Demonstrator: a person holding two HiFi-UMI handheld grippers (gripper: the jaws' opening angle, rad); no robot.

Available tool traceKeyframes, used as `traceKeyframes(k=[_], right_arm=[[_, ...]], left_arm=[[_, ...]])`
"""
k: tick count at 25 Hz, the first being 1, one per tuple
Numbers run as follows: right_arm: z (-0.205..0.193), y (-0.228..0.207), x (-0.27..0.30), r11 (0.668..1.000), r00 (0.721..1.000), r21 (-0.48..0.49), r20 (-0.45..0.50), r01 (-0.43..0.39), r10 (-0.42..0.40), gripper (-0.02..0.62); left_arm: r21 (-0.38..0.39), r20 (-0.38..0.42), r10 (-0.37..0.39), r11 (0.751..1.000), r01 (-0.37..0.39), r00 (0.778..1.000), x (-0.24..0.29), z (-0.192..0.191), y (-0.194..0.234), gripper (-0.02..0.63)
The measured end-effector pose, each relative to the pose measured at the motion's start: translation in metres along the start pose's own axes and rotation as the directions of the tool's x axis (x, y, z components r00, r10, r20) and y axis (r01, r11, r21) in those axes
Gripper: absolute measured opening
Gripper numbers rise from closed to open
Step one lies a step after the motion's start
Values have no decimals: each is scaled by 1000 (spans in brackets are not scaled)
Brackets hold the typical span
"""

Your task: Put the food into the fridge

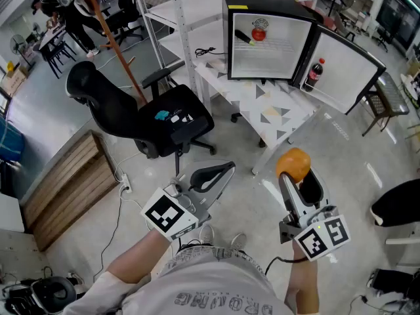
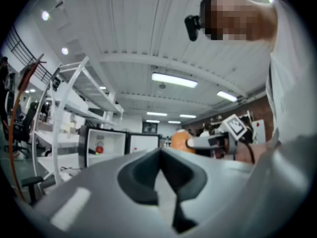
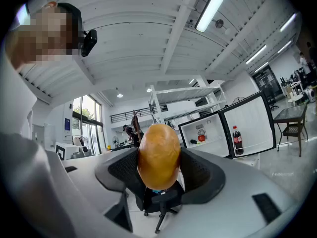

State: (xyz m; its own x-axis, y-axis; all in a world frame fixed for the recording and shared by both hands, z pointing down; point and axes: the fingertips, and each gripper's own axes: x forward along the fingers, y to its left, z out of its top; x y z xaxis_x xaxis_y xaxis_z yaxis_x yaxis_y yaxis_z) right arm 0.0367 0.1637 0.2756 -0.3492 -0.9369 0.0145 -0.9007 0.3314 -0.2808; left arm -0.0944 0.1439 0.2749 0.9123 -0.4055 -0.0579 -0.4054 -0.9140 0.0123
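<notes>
While I hold both grippers out over the pale floor, my right gripper (image 1: 298, 179) is pinching a smooth golden-orange rounded food piece (image 1: 293, 165). Both dark pads press on its sides and it sticks up past the jaw tips. My left gripper (image 1: 223, 170) carries nothing, its jaws pressed together. The food is well apart from the small black fridge with a white inside (image 1: 269, 5), which sits ahead on a white table with a grey triangle pattern (image 1: 275, 107). The fridge door (image 1: 348, 71) is swung open to the right, with a dark cola bottle with a red label (image 1: 315, 74) standing in its shelf. A red round item (image 1: 259, 34) lies on the fridge's upper shelf. A black office chair (image 1: 151, 120) stands left of the table.
</notes>
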Motion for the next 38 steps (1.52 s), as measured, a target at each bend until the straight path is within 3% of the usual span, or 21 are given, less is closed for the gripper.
traceKeyframes(k=[22, 38], right_arm=[[-5, -10, -24, 998, 999, 34, 2, -55, 55, 276], [-4, -39, -72, 990, 991, 47, -11, -132, 133, 276]], left_arm=[[-13, -25, 30, 999, -31, 999, 8, -13, -22, 8], [8, -30, 86, 996, -86, 996, 29, -16, -82, 8]])
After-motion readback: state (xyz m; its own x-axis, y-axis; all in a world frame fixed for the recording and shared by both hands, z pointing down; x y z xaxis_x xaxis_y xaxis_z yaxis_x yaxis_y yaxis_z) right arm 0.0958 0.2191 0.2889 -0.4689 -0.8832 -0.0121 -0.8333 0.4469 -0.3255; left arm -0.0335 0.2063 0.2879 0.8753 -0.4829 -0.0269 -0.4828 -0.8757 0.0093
